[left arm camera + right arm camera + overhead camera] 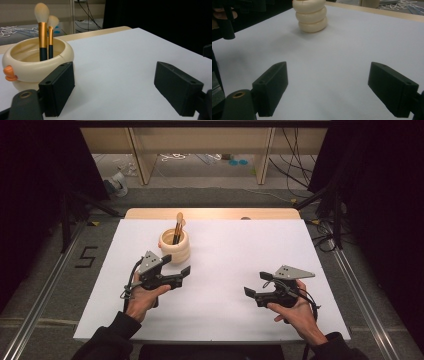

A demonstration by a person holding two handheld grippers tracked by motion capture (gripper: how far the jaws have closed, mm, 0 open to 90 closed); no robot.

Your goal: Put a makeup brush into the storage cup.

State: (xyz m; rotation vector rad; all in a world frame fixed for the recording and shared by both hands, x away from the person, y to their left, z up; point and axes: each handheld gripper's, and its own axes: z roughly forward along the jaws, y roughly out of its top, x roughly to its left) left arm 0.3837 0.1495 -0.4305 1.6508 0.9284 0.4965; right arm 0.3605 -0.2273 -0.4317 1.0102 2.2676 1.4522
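Observation:
A cream ribbed holder (175, 248) stands left of centre on the white table top (240, 245), with two makeup brushes (178, 227) upright in it. My left gripper (176, 265) hovers just in front of the holder, open and empty. In the left gripper view the holder (30, 67), which has a small orange knob on its side, sits behind the left jaw, and the brushes (43, 32) have gold ferrules and pale bristles. The left gripper (113, 75) has only bare table between its jaws. My right gripper (256, 284) is at the front right, open, pointing left. Its own view has the right gripper (327, 70) over bare table, with the holder (312, 15) far ahead.
A wooden table edge (210, 213) runs behind the white top. Black curtains hang on both sides, and cables and shelf legs lie on the floor beyond. The other hand (222, 17) with its gripper appears at the top left of the right gripper view.

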